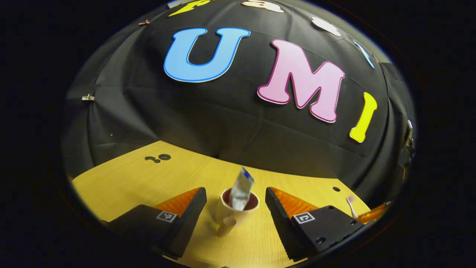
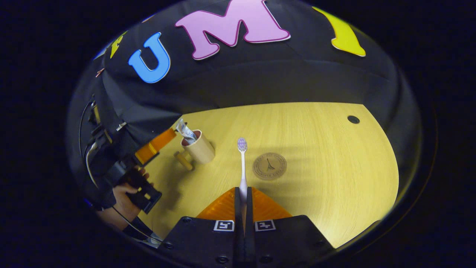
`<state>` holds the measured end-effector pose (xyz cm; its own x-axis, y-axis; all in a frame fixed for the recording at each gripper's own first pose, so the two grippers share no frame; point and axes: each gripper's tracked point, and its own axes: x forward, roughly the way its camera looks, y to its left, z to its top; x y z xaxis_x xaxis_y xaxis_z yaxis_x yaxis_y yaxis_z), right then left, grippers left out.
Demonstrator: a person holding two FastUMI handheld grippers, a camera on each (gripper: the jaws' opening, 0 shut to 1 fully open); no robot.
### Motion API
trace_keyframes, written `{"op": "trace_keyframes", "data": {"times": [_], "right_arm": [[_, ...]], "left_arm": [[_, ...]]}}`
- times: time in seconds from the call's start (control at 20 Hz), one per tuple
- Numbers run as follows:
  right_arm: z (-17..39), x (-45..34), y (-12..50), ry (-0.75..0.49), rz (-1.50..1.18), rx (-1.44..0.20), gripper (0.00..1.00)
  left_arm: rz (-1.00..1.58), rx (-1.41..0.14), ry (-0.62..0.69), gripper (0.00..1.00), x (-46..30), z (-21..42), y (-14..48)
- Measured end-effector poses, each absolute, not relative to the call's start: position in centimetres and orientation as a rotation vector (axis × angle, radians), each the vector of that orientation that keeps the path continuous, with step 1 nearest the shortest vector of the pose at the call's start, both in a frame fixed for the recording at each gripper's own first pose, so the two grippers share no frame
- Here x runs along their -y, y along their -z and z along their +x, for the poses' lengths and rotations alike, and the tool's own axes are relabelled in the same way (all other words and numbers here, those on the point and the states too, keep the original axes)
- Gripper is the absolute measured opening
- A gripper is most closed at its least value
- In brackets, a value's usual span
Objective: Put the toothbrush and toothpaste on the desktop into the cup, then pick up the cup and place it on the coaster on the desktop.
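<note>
Right claw (image 2: 243, 203) grips toothbrush (image 2: 242, 163); left claw (image 1: 235, 208) open around cup (image 1: 238, 212) holding toothpaste (image 1: 241, 191); coaster (image 2: 269, 166) at toothbrush's 3 o'clock.

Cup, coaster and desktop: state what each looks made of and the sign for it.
Cup: looks like matte beige ceramic or plastic with a darker inside; no glare, so the look leaves it open.
Coaster: probably wood or cork, a dull brown disc with a dark printed figure.
Desktop: light wood or wood-look laminate, showing fine straight grain.
</note>
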<state>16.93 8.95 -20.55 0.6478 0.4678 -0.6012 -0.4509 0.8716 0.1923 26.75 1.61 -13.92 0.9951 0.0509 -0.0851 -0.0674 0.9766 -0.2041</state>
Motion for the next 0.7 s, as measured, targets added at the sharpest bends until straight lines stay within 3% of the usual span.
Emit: {"op": "trace_keyframes", "data": {"times": [0.3,0.7], "right_arm": [[22.7,-17.4,17.1,-0.629,0.065,-0.547,0.05],[26.8,-26.9,16.1,-0.734,0.094,-0.427,0.05]], "left_arm": [[-0.185,-0.164,-0.048,0.98,-0.3,17.6,16.3],[-0.226,-0.208,-0.095,0.98,-1.2,13.0,18.1]]}}
